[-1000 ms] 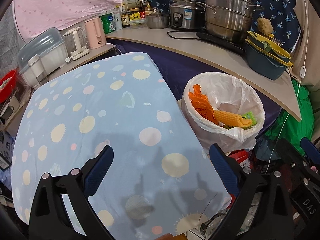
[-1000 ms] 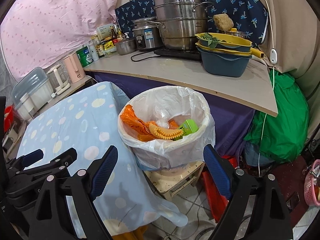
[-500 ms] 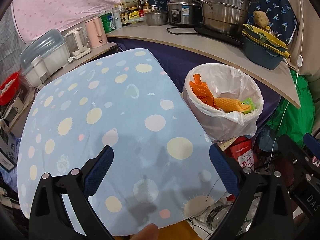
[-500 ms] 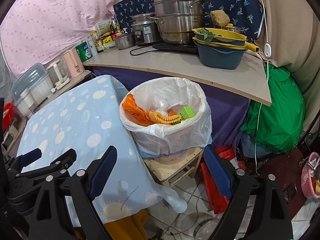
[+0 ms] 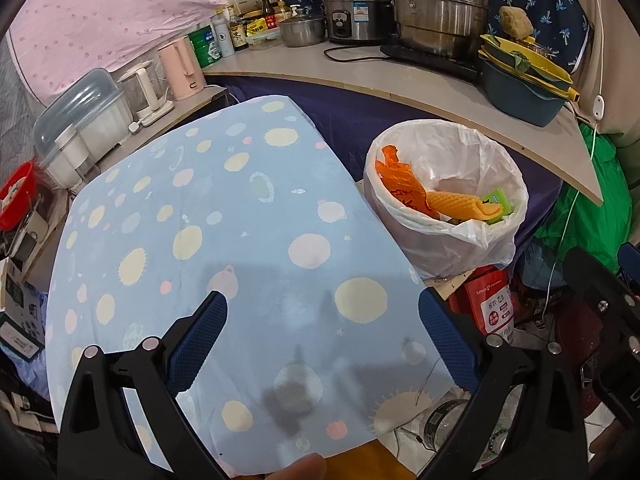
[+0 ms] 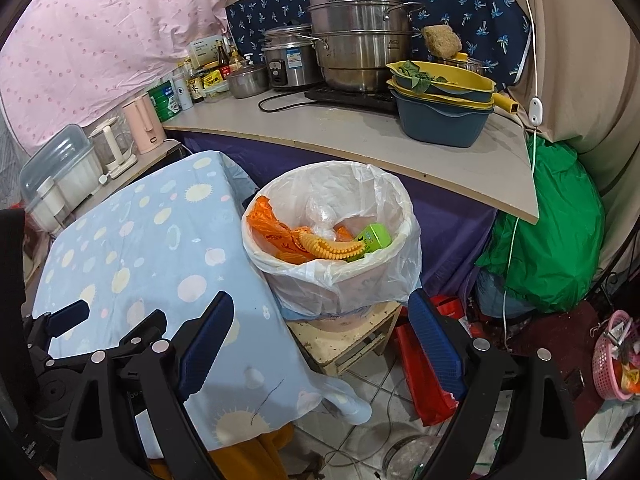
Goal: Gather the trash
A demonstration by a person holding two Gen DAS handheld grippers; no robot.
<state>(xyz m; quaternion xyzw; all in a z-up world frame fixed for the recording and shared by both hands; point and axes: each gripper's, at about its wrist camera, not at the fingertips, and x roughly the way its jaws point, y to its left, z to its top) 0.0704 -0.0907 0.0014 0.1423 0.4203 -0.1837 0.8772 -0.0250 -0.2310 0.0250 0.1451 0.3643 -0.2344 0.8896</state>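
Observation:
A bin lined with a white plastic bag (image 5: 460, 240) (image 6: 372, 276) stands on a low wooden stool to the right of the table. It holds an orange wrapper (image 6: 272, 236), a yellow ridged foam piece (image 6: 328, 249) and a green carton (image 6: 372, 238). My left gripper (image 5: 320, 340) is open and empty above the near part of the table's blue dotted cloth (image 5: 200, 240). My right gripper (image 6: 320, 348) is open and empty, in front of and below the bin. The left gripper also shows at the left of the right wrist view (image 6: 68, 316).
A curved counter (image 6: 360, 136) behind the bin carries steel pots, a rice cooker, bottles and stacked yellow and blue basins (image 6: 440, 100). A green bag (image 6: 552, 248) sits right of the bin. A red bag (image 6: 424, 380) lies on the tiled floor. A pink basket (image 6: 612, 356) is far right.
Both grippers have drawn back from the bin and table; the table and bin look smaller and farther. Both stay open and empty.

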